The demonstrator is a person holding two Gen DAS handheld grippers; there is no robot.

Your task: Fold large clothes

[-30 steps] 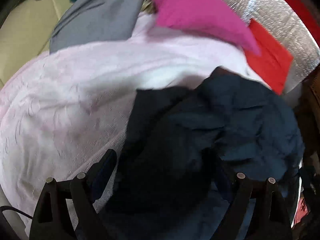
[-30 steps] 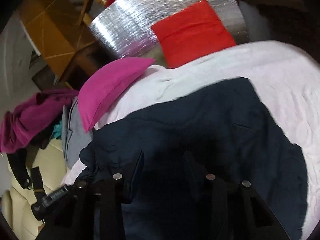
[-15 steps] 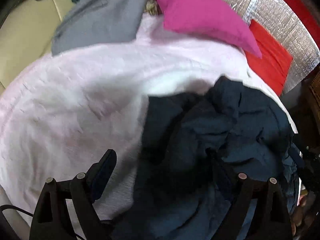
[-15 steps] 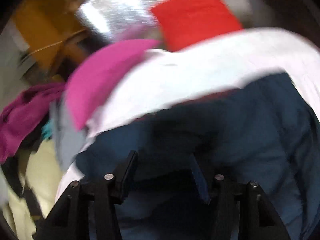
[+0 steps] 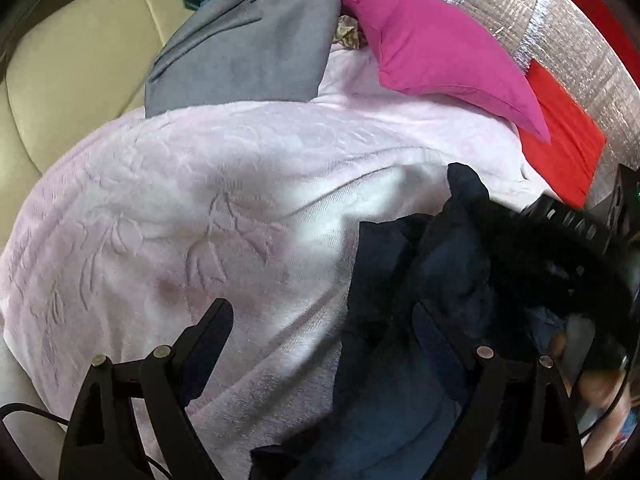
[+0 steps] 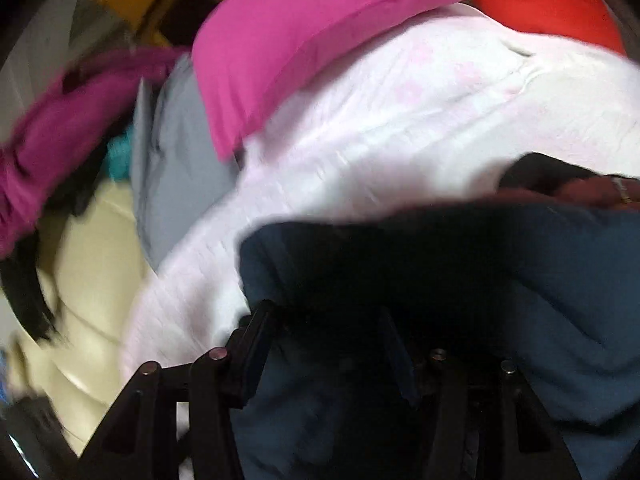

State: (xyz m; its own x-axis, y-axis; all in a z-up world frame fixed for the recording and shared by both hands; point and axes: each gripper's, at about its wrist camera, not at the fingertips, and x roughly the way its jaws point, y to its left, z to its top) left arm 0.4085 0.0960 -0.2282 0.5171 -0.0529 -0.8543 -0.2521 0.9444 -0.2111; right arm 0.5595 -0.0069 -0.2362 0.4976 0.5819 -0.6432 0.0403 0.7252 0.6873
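Observation:
A dark navy garment (image 5: 432, 280) lies bunched on a pale pink blanket (image 5: 200, 200), towards the right of the left wrist view. My left gripper (image 5: 320, 324) hangs open above them. One of its fingers is over the blanket and the other over the navy cloth, and nothing is gripped. In the blurred right wrist view my right gripper (image 6: 326, 340) is low over the navy garment (image 6: 520, 280), which has a raised fold just ahead. Its fingers stand apart with both pad faces bare. The right gripper's black body (image 5: 568, 236) rests above the garment's right side.
A magenta pillow (image 5: 440, 52), a grey garment (image 5: 248, 56) and a red cushion (image 5: 560, 144) lie at the blanket's far edge, in front of silver foil (image 5: 560, 20). A cream sofa seat (image 5: 72, 92) is on the left. A crumpled magenta cloth (image 6: 60, 140) lies further left.
The navy garment has bunched up towards the right, baring more pink blanket. My right gripper has widened and swept in low over the garment. My left gripper has drifted slightly and stays open.

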